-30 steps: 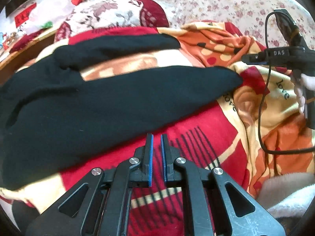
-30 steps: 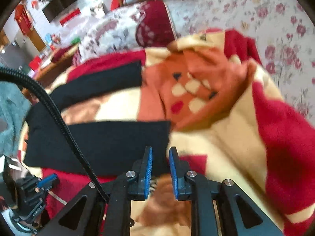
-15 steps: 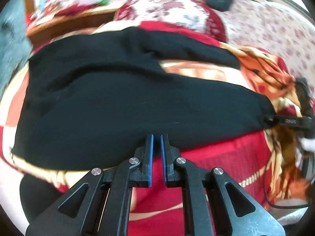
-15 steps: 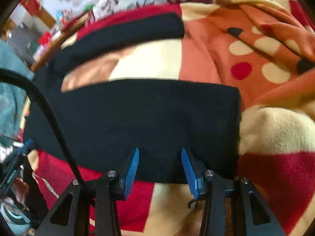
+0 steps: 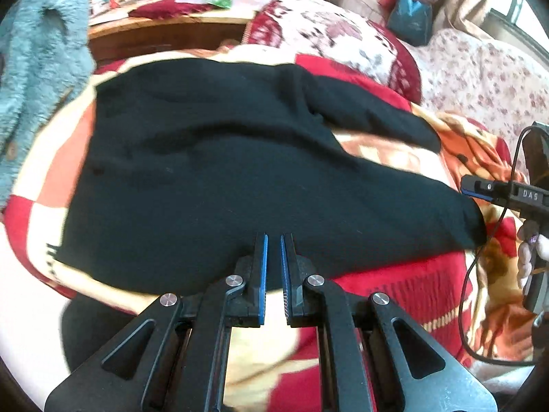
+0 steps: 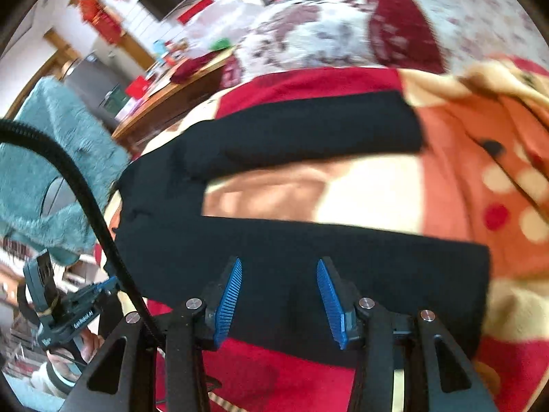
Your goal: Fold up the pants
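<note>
Black knit pants [image 5: 247, 178] lie spread flat on a red, cream and orange patterned fleece blanket [image 5: 405, 292], waistband toward a shaggy teal garment [image 5: 37, 68], the two legs splayed apart with a strip of blanket showing between them. Left gripper [image 5: 273, 267] hovers over the near edge of the pants' seat, its blue-padded fingers nearly pressed together with only a narrow slit between, holding nothing. Right gripper [image 6: 278, 300] sits over the near leg close to its cuff, fingers spread wide, the black cloth visible between them. A red-and-white floral pillow [image 6: 329, 27] rests beyond the far leg. Compared with a second ago, the left gripper has swung toward the waistband, bringing the teal garment into its view, while the right gripper's fingers have opened from near-closed and moved onto the leg.
</note>
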`<state>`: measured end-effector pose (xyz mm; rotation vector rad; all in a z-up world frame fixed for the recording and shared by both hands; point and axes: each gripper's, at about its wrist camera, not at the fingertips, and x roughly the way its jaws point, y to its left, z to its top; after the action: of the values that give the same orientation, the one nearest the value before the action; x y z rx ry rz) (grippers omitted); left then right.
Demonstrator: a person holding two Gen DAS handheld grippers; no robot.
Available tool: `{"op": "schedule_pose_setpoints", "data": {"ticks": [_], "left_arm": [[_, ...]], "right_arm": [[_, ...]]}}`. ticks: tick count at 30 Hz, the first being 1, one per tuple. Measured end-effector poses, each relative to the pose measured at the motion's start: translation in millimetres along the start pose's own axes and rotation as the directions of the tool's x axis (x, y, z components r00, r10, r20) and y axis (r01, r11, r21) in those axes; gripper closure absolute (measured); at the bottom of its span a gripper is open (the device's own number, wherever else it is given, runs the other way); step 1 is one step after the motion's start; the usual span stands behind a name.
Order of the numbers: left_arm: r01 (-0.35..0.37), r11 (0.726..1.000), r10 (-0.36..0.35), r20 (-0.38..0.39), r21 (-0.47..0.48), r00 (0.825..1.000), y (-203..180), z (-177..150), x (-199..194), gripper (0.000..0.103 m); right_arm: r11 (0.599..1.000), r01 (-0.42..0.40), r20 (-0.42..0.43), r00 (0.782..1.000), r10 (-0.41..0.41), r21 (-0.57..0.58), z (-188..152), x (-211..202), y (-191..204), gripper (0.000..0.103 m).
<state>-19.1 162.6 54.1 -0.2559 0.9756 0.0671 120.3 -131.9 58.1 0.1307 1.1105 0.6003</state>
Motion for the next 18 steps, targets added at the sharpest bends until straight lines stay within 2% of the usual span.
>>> {"op": "schedule_pose_setpoints", "data": {"ticks": [5, 12, 18], "left_arm": [[-0.066, 0.995, 0.068, 0.033, -0.072, 0.997, 42, 17, -5, 0.071], [-0.142, 0.976, 0.150, 0.035, -0.167, 0.988, 110, 52, 7, 0.070], [-0.138, 0.970, 0.144, 0.019, -0.201, 0.989, 145, 85, 29, 0.070]], "right_arm": [[0.999, -0.032, -0.035, 0.999, 0.030, -0.040, 15, 24, 26, 0.058], [0.994, -0.054, -0.063, 0.997, 0.048, -0.099, 37, 49, 57, 0.057], [0.992, -0.003, -0.021, 1.000, 0.001, -0.124, 72, 56, 50, 0.054]]}}
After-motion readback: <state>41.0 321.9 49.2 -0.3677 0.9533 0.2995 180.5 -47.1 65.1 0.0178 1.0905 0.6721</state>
